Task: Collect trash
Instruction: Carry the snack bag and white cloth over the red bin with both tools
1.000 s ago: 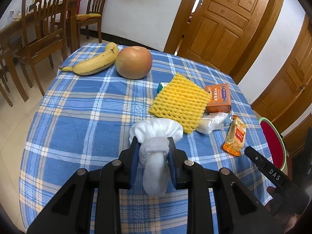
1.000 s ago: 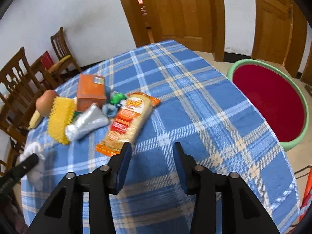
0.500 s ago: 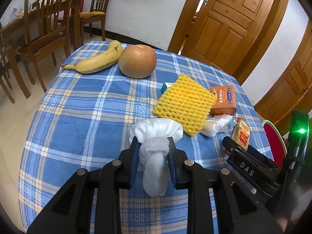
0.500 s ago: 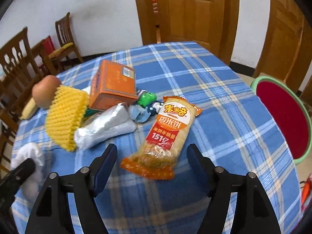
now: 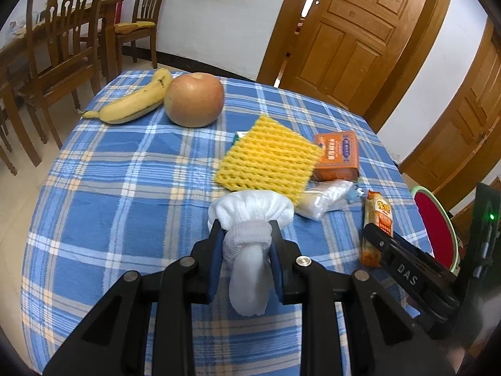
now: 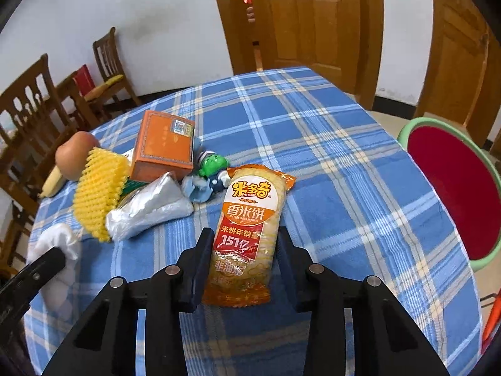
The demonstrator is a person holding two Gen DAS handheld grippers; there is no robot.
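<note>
On your far left lie one banana (image 5: 134,103) and one apple (image 5: 194,100), touching each other on the blue checked tablecloth (image 5: 103,194). Behind them, off the table, stand three wooden chairs (image 5: 62,40).

Nearer and lower, your left gripper (image 5: 245,241) is clamped on one white sock-like bundle (image 5: 250,219); its gathered neck sits squeezed between the two blue pads, its puffed end bulging out beyond them.

Right of the apple you have one yellow foam net (image 5: 269,159), lying partly over a small green packet whose edge just shows. Just right of the net sits one orange box (image 5: 338,156). Near the box lies one crumpled clear plastic bag (image 6: 150,210), touching the net, and beside it one small green toy figure (image 6: 213,166) on a scrap of blue wrapper.

Right again, one rice-cracker packet (image 6: 250,225) lies lengthwise on the cloth, pointing away from you. Your right gripper (image 6: 242,247) straddles its near half: the jaws are closing, the packet between them, the left finger close against its edge and the right one close to the other side, though you cannot tell whether the pads press yet.

At the far right, off the table's edge and lower, stands one red basin (image 6: 454,188) with a green rim. Two wooden doors (image 6: 310,22) fill the wall behind.
</note>
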